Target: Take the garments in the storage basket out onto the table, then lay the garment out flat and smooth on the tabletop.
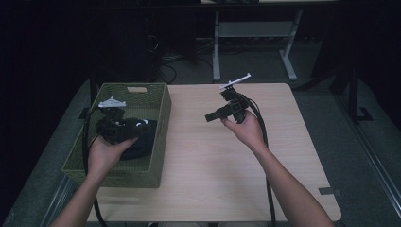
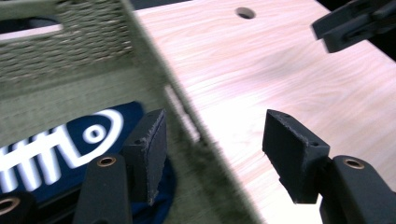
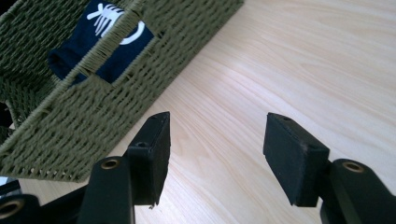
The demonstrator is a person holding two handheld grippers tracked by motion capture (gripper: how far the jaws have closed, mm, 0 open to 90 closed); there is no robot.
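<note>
An olive woven basket (image 1: 161,137) stands on the left part of the light wooden table (image 1: 213,161). A folded dark blue cloth with white print (image 1: 141,145) lies inside it. My left gripper (image 1: 143,126) hovers over the basket, pointing right. In the left gripper view its jaws (image 2: 215,135) stand open astride the basket's wall (image 2: 154,74), with nothing pinched and the cloth (image 2: 70,140) below the left jaw. My right gripper (image 1: 211,117) is held above the table's middle, pointing left at the basket. In the right gripper view (image 3: 217,135) it is open and empty, with the cloth (image 3: 105,39) showing through the basket's handle slot.
The right gripper (image 2: 355,21) shows far off at the top right of the left gripper view, past a round hole in the tabletop (image 2: 245,12). A white desk frame (image 1: 250,42) and cables stand on the dark floor behind the table. Bare wood spreads right of the basket.
</note>
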